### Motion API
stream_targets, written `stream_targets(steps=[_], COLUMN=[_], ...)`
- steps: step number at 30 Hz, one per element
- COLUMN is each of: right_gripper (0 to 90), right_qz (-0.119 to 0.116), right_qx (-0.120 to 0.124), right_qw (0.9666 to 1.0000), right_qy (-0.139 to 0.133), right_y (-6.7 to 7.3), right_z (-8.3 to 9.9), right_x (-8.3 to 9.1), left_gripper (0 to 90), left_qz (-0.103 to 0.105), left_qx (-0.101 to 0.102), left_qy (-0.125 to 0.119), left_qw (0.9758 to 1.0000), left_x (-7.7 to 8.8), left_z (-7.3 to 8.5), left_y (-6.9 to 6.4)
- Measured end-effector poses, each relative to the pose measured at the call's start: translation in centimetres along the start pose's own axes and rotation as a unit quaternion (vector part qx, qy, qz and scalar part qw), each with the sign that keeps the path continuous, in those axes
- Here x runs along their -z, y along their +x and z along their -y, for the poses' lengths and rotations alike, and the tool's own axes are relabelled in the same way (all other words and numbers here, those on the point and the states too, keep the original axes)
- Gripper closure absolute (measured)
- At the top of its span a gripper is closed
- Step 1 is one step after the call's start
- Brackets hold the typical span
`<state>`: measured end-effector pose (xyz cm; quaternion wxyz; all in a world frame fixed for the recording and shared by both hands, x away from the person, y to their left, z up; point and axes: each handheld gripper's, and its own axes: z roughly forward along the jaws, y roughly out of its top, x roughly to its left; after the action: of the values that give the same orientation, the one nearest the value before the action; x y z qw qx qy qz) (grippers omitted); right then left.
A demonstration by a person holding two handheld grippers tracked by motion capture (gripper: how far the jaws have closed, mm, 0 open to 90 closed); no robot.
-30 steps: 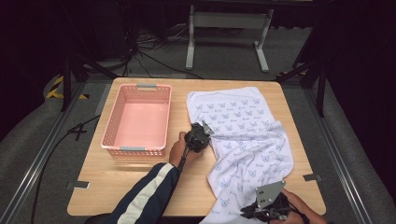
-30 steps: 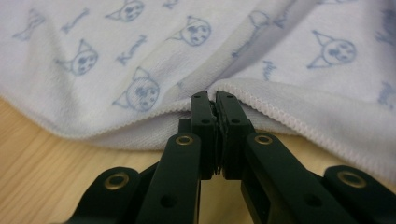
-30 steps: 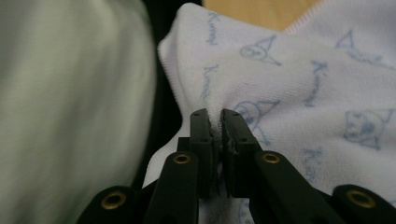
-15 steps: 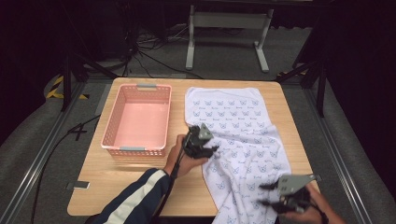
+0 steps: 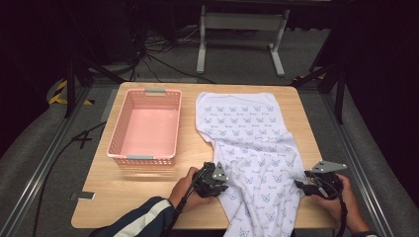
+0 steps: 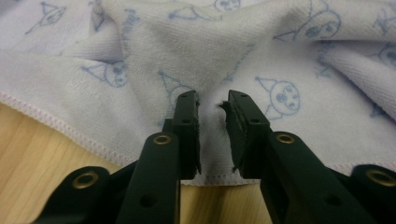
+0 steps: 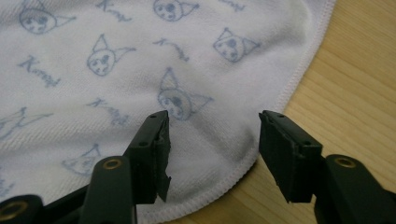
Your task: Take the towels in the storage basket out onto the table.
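Observation:
A white towel (image 5: 247, 133) printed with small blue faces lies spread on the wooden table (image 5: 148, 197), its near end hanging over the front edge. My left gripper (image 5: 225, 184) sits at the towel's left hem. In the left gripper view (image 6: 212, 100) its jaws have just been closing and stand a narrow gap apart over the cloth (image 6: 280, 56), not pressing it. My right gripper (image 5: 300, 185) is at the towel's right hem. Its jaws (image 7: 212, 116) have just been opening and stand wide above the cloth (image 7: 93, 46), with nothing gripped.
An empty pink mesh basket (image 5: 143, 158) stands on the left half of the table, just beyond my left hand. Bare wood (image 7: 355, 84) lies right of the towel's hem. Dark floor, cables and a metal stand lie beyond the table's far edge.
The left hand slid toward the near edge along the towel's left side. The right hand moved right and slightly away to the right hem. The towel's near part now lies straighter.

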<state>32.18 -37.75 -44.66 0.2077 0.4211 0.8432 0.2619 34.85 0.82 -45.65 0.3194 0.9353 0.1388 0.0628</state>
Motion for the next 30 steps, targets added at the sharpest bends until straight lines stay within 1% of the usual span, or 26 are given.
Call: stream_targets(steps=[1, 2, 3, 4, 7, 8, 9, 10, 11, 12, 13, 15, 17, 18, 19, 20, 21, 22, 23, 24, 25, 26, 27, 28, 29, 30], right_gripper=[43.8, 43.3, 42.1, 42.1, 40.9, 40.9, 41.7, 42.5, 43.0, 43.8, 44.0, 45.1, 44.2, 43.7, 43.5, 44.1, 44.1, 45.2, 45.2, 46.2, 46.6, 46.6, 46.5, 45.9, 45.6, 45.6], right_qz=[-0.004, -0.003, 0.006, 0.019, 0.033, 0.033, 0.044, 0.050, 0.055, 0.057, 0.057, 0.055, 0.056, 0.053, 0.048, 0.039, 0.039, 0.012, 0.012, 0.010, -0.004, -0.015, -0.018, -0.017, -0.021, -0.021], right_qx=[-0.013, -0.018, -0.016, -0.016, -0.032, -0.032, -0.031, -0.025, -0.028, -0.023, -0.016, -0.009, -0.005, -0.005, -0.006, -0.008, -0.008, -0.012, -0.012, -0.012, -0.016, -0.025, -0.030, -0.020, -0.017, -0.017], right_qw=[0.9999, 0.9998, 0.9999, 0.9997, 0.9989, 0.9989, 0.9986, 0.9984, 0.9980, 0.9980, 0.9979, 0.9979, 0.9977, 0.9980, 0.9983, 0.9986, 0.9986, 0.9988, 0.9988, 0.9987, 0.9983, 0.9977, 0.9979, 0.9985, 0.9986, 0.9986], right_qy=[-0.002, -0.002, -0.001, 0.001, -0.003, -0.003, -0.004, -0.007, -0.014, -0.017, -0.024, -0.032, -0.037, -0.035, -0.033, -0.035, -0.035, -0.046, -0.046, -0.049, -0.055, -0.060, -0.054, -0.048, -0.046, -0.046], right_y=[-0.3, -0.5, -0.7, -1.0, -1.7, -1.7, -1.9, -1.9, -1.9, -1.8, -1.8, -1.7, -1.9, -1.9, -1.9, -1.9, -1.9, -1.6, -1.6, -1.4, -1.3, -1.2, -0.9, -0.6, -0.5, -0.5], right_z=[0.3, 0.5, 0.7, 0.9, 1.3, 1.3, 1.2, 1.1, 0.8, 0.5, 0.2, -0.7, -1.6, -1.9, -2.0, -1.8, -1.8, -1.1, -1.1, -0.7, -0.3, -0.1, -0.1, -0.1, -0.1, -0.1], right_x=[0.1, 0.2, 0.4, 0.5, 0.6, 0.6, 0.5, 0.3, 0.0, -0.3, -0.7, -1.5, -2.3, -2.5, -2.5, -2.2, -2.2, -1.2, -1.2, -0.7, 0.0, 0.4, 0.6, 0.4, 0.3, 0.3], left_gripper=[76.3, 77.8, 79.3, 80.7, 81.6, 81.3, 81.3, 81.3, 81.2, 81.0, 80.4, 79.8, 76.0, 74.0, 71.7, 70.1, 67.7, 65.6, 65.0, 65.0, 62.7, 62.1, 60.4, 59.0, 57.6, 57.1], left_qz=[-0.003, 0.001, -0.006, -0.012, -0.035, -0.035, -0.040, -0.042, -0.051, -0.065, -0.080, -0.079, -0.092, -0.097, -0.088, -0.081, -0.081, -0.051, -0.051, -0.043, -0.022, -0.009, -0.001, 0.013, 0.020, 0.020], left_qx=[0.005, 0.017, 0.021, 0.023, 0.031, 0.031, 0.043, 0.048, 0.046, 0.043, 0.044, 0.068, 0.069, 0.076, 0.076, 0.063, 0.063, 0.045, 0.045, 0.040, 0.042, 0.044, 0.039, 0.042, 0.036, 0.036], left_qy=[0.006, 0.005, -0.002, 0.002, 0.007, 0.007, 0.002, 0.001, 0.005, 0.013, 0.012, 0.012, 0.021, 0.004, -0.004, -0.004, -0.004, -0.028, -0.028, -0.030, -0.041, -0.047, -0.047, -0.042, -0.045, -0.045], left_qw=[1.0000, 0.9998, 0.9998, 0.9997, 0.9989, 0.9989, 0.9983, 0.9980, 0.9976, 0.9969, 0.9958, 0.9945, 0.9931, 0.9923, 0.9932, 0.9947, 0.9947, 0.9973, 0.9973, 0.9978, 0.9980, 0.9979, 0.9981, 0.9981, 0.9981, 0.9981], left_x=[0.3, 0.6, 0.8, 1.2, 2.0, 2.0, 2.2, 2.4, 2.5, 2.6, 2.6, 2.6, 2.7, 2.5, 2.5, 2.7, 2.7, 3.1, 3.1, 3.3, 3.4, 3.4, 3.2, 3.1, 2.8, 2.8], left_z=[0.3, 0.7, 1.2, 1.6, 2.7, 2.7, 3.1, 3.3, 3.3, 3.3, 3.3, 3.4, 3.3, 3.5, 3.6, 3.6, 3.6, 3.4, 3.4, 3.1, 3.0, 2.9, 2.9, 2.9, 2.9, 2.9], left_y=[0.2, 0.5, 0.6, 0.7, 0.8, 0.8, 1.0, 1.3, 1.4, 1.5, 1.6, 2.1, 2.3, 2.2, 2.1, 2.0, 2.0, 1.3, 1.3, 0.9, 0.6, 0.2, -0.3, -0.6, -1.0, -1.0])
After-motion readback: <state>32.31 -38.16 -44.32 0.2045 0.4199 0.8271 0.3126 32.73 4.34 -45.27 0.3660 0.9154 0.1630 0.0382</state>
